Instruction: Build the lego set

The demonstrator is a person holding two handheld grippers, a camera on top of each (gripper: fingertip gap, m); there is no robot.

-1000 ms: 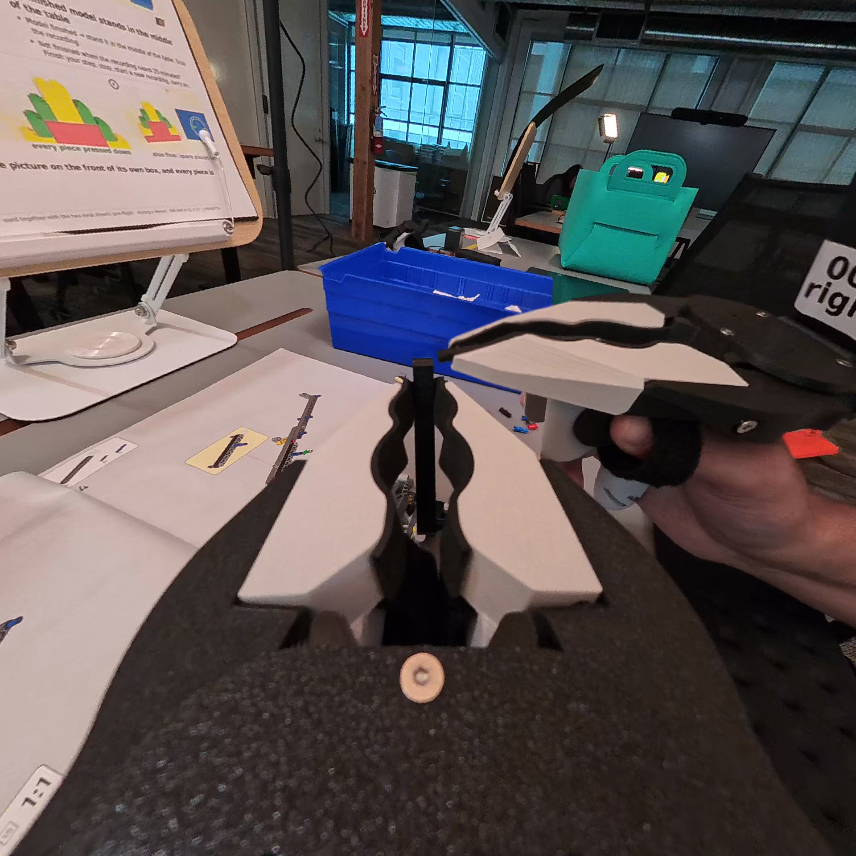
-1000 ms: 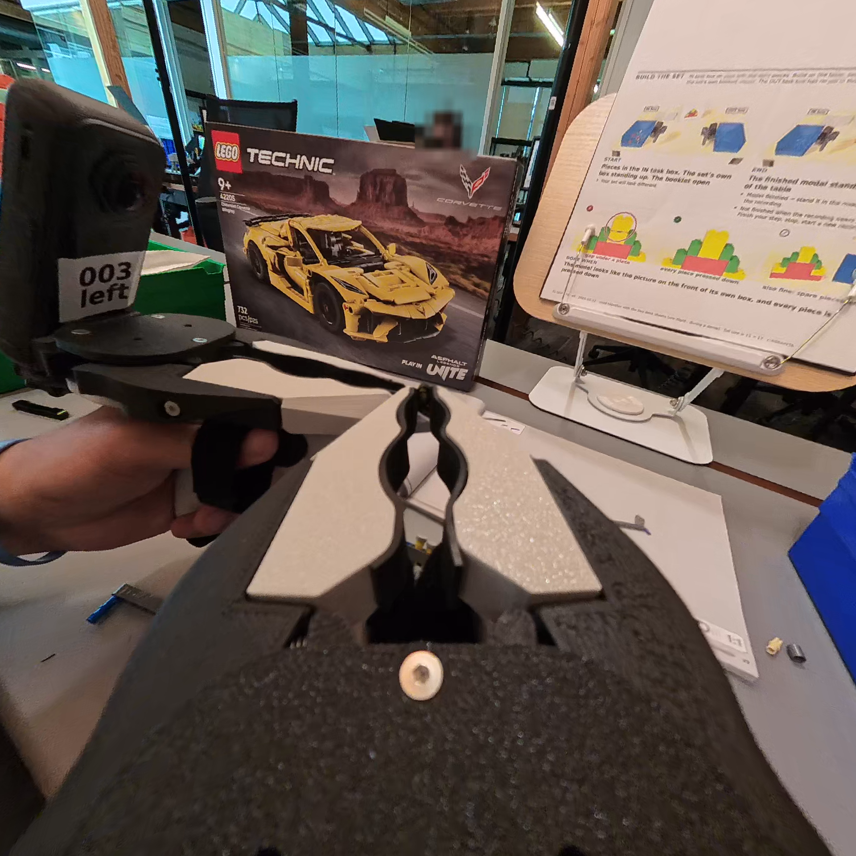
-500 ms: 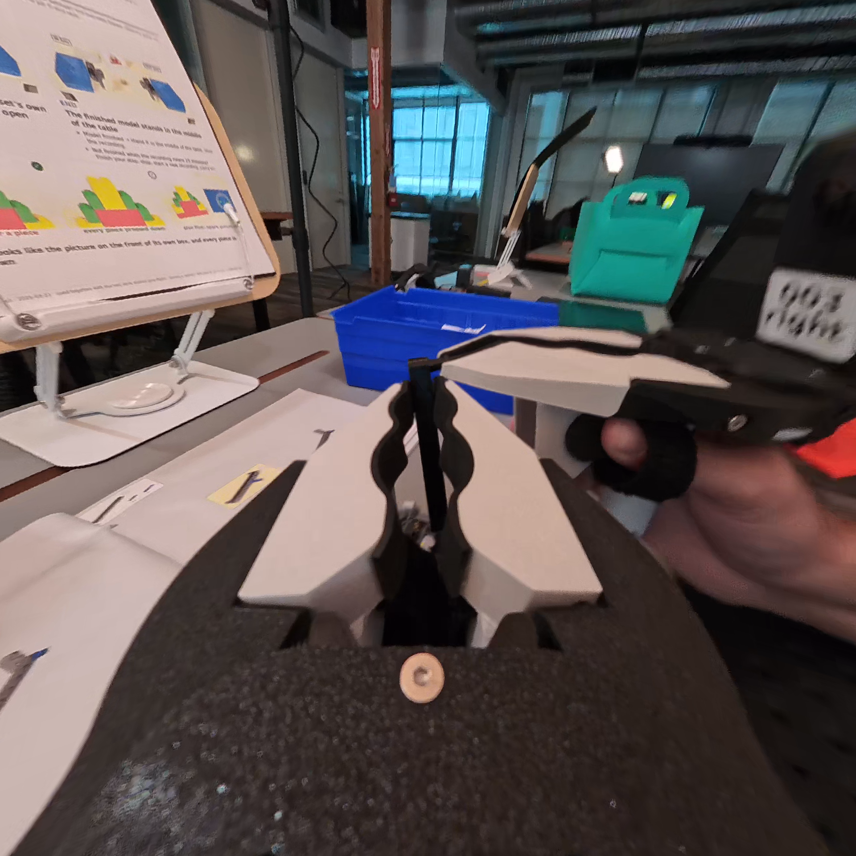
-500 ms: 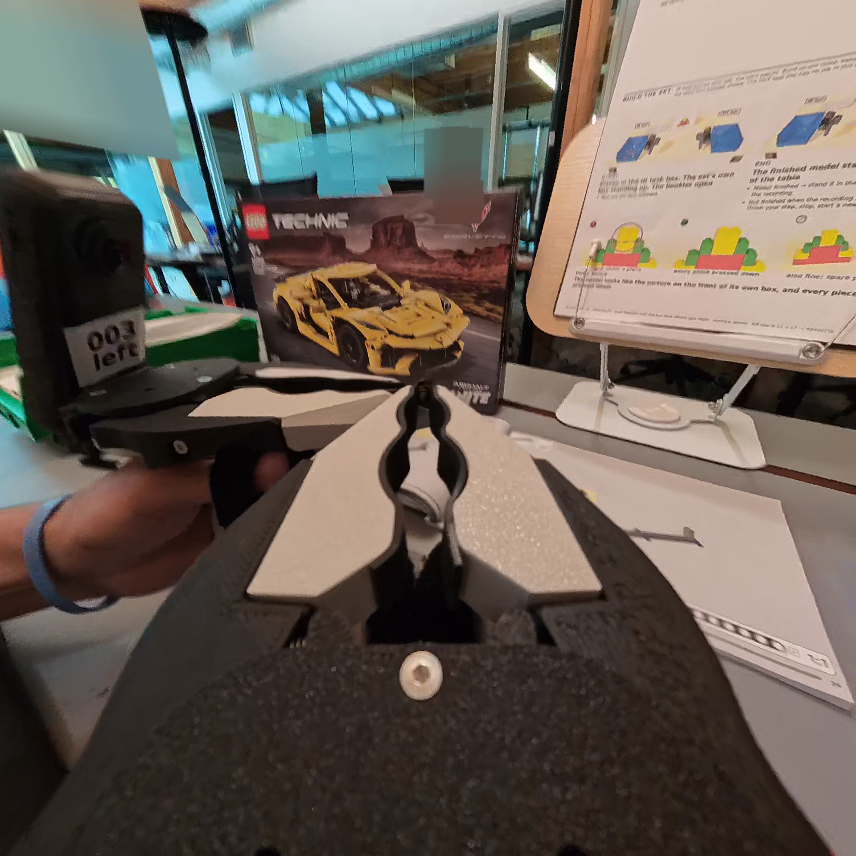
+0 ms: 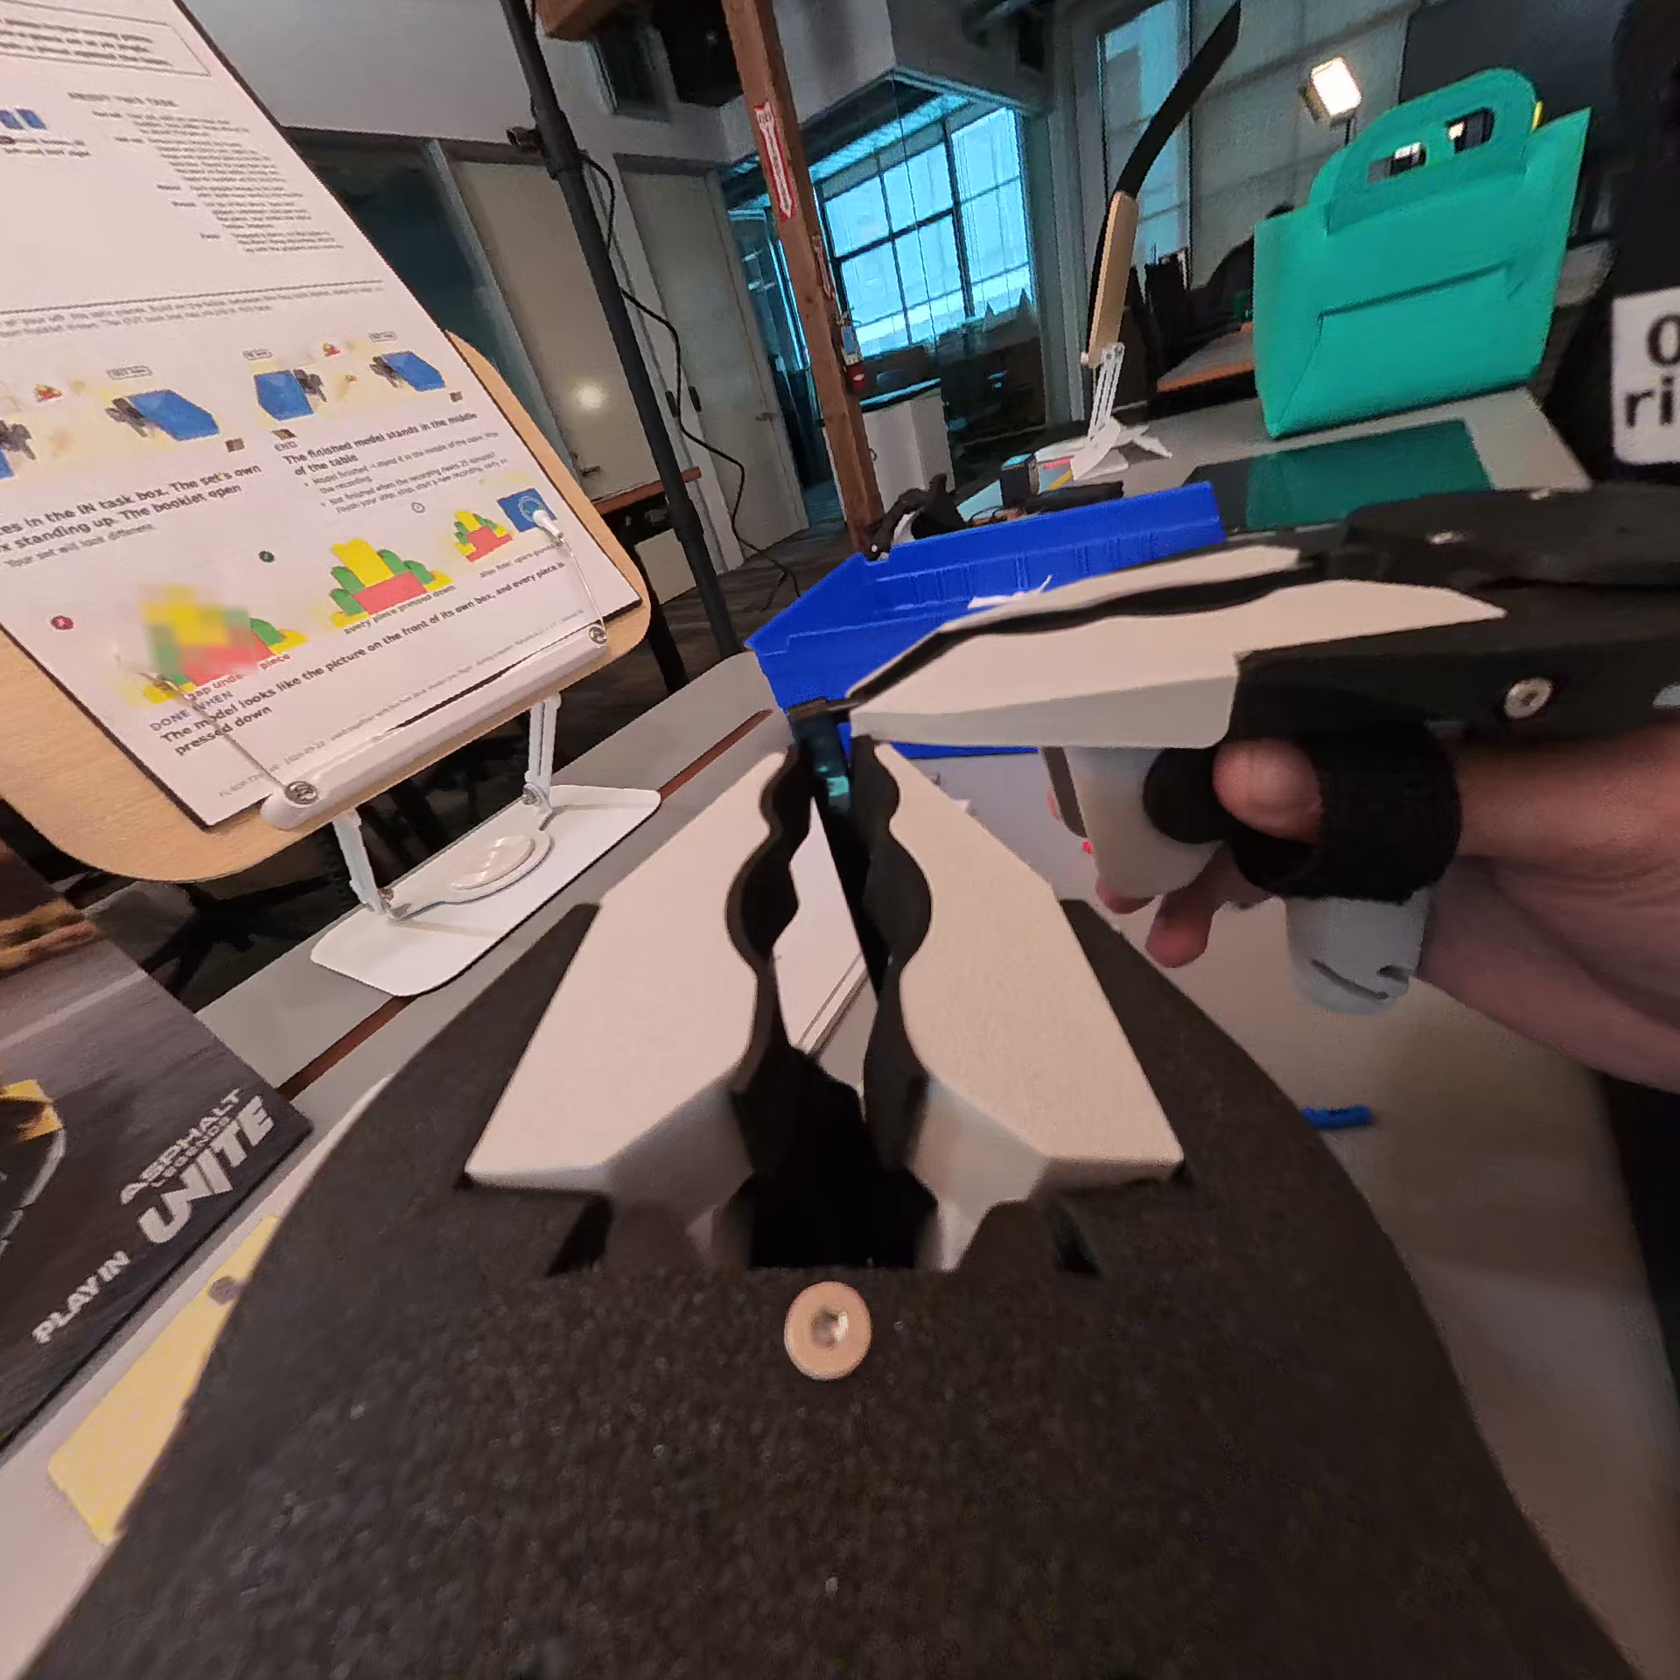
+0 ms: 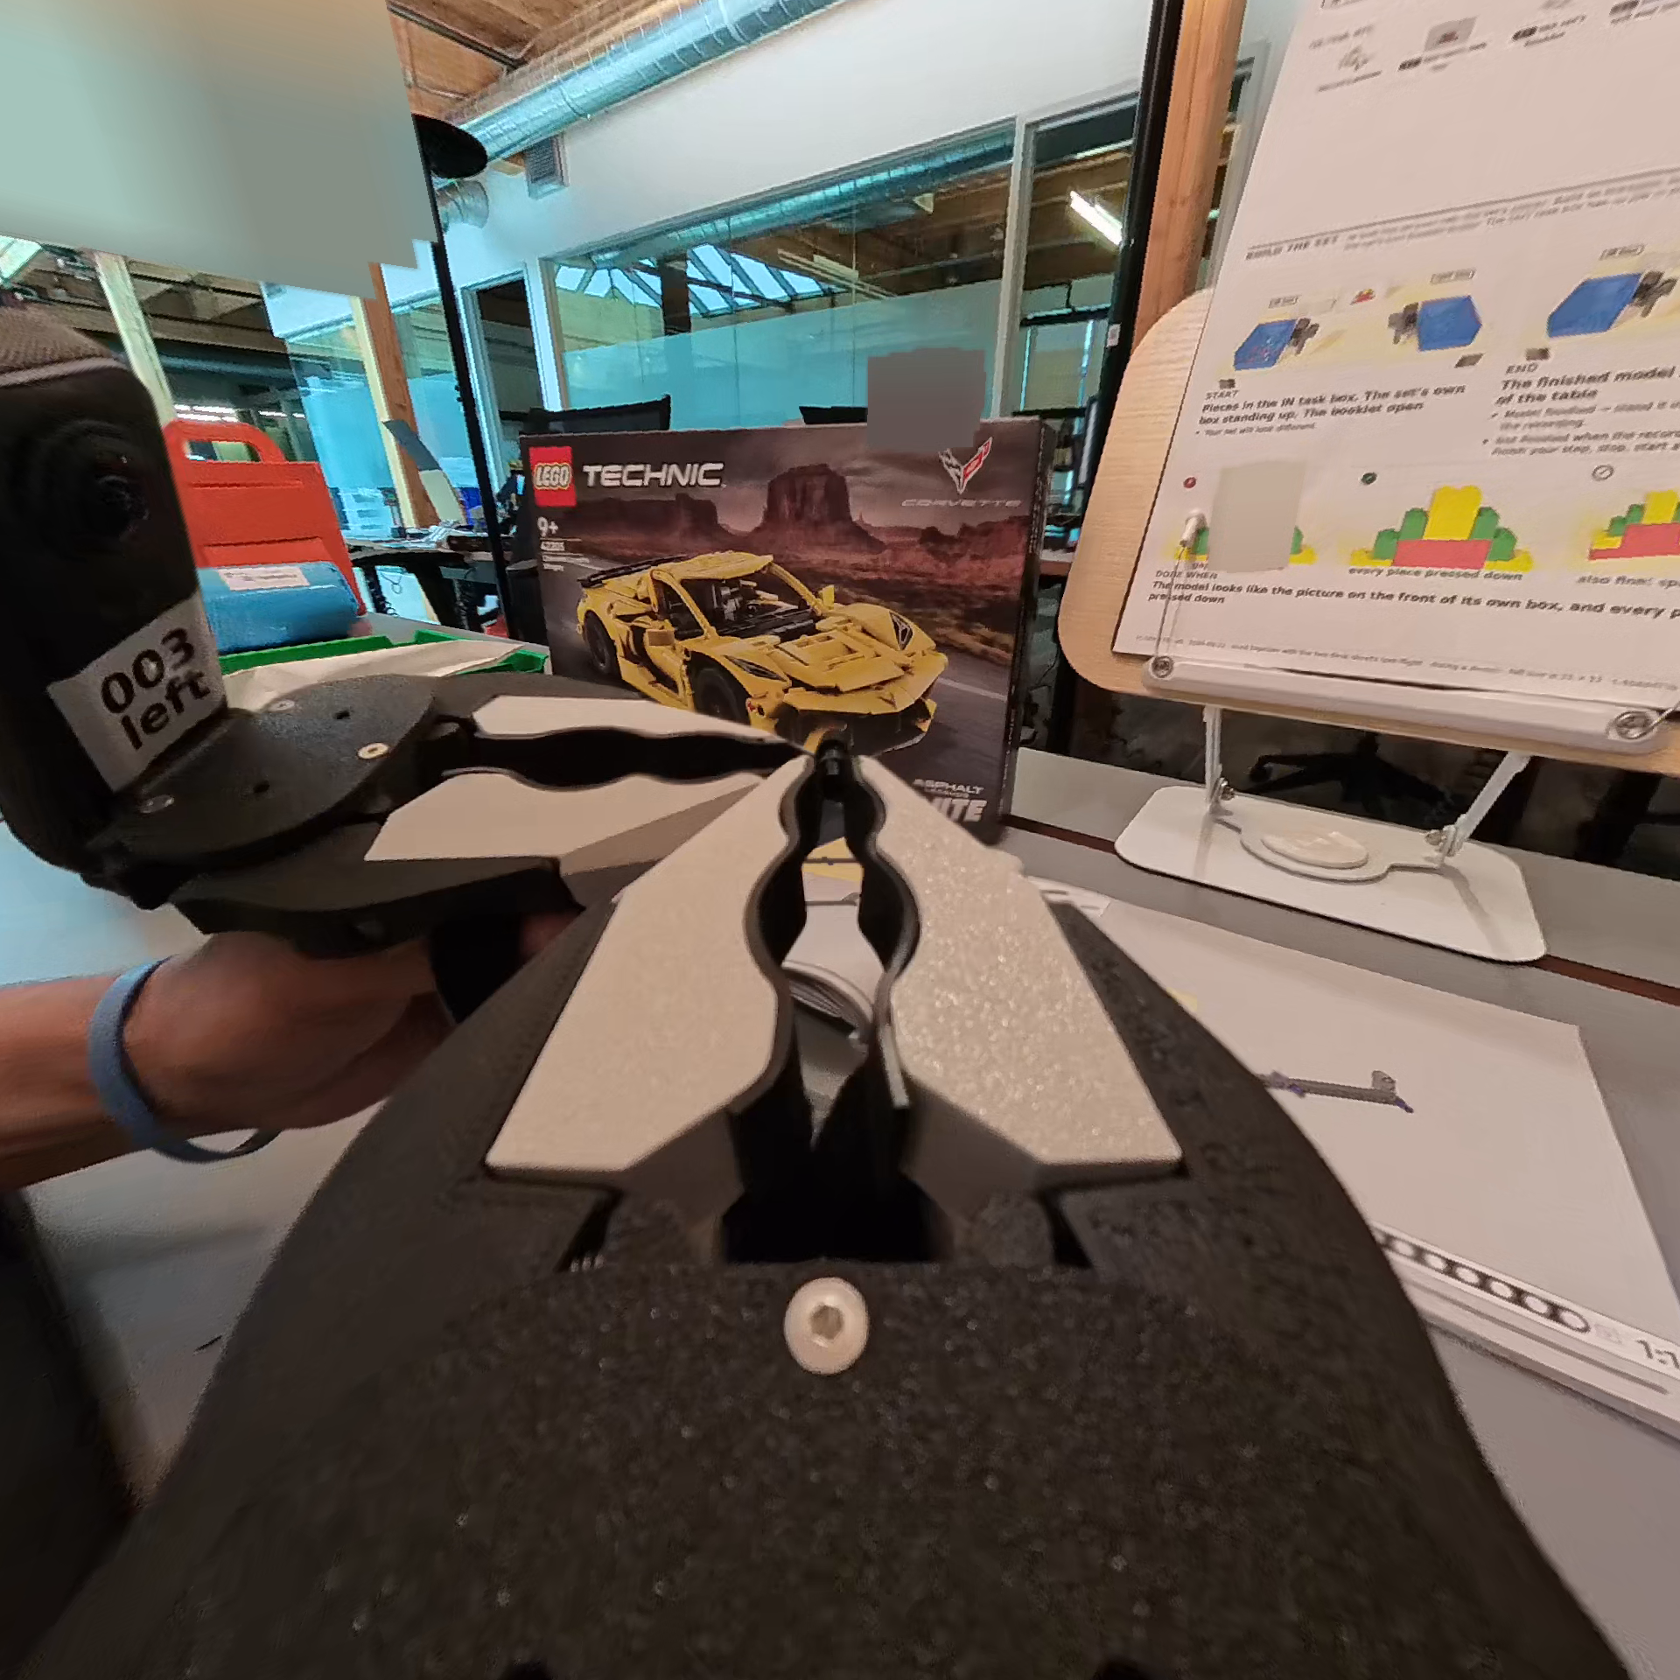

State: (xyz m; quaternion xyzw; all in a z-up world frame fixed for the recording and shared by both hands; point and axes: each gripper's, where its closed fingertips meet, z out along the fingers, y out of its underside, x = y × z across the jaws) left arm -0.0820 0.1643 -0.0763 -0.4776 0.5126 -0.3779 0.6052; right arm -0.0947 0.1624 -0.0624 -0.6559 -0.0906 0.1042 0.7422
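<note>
The left claw [image 5: 823, 764] is pinching a long thin black rod [image 5: 850, 873] that runs up between its fingers and pokes out past the tips; the right claw [image 5: 841, 705] comes in from the right in the left wrist view, its fingers pressed together at the very top end of that same rod, held by a hand [image 5: 1473, 873] wrapped round the grip; in the right wrist view the right claw [image 6: 832, 759] nips a small dark piece at its tips, right where the left claw [image 6: 800, 750] meets it from the left side, so both claws join at one point above the counter [image 6: 1618, 918]; whether the dark piece is the rod's end or a separate part cannot be told; behind them stands the lego set's box [image 6: 782, 600] with a yellow car on its front, upright on the counter; to its right an instruction sheet on a wooden stand [image 6: 1418, 509]; an open booklet [image 6: 1455, 1145] lies flat below it; a blue bin [image 5: 982, 591] sits beyond the claws in the left wrist view; a small blue piece [image 5: 1336, 1115] lies on the counter beneath the hand.
</note>
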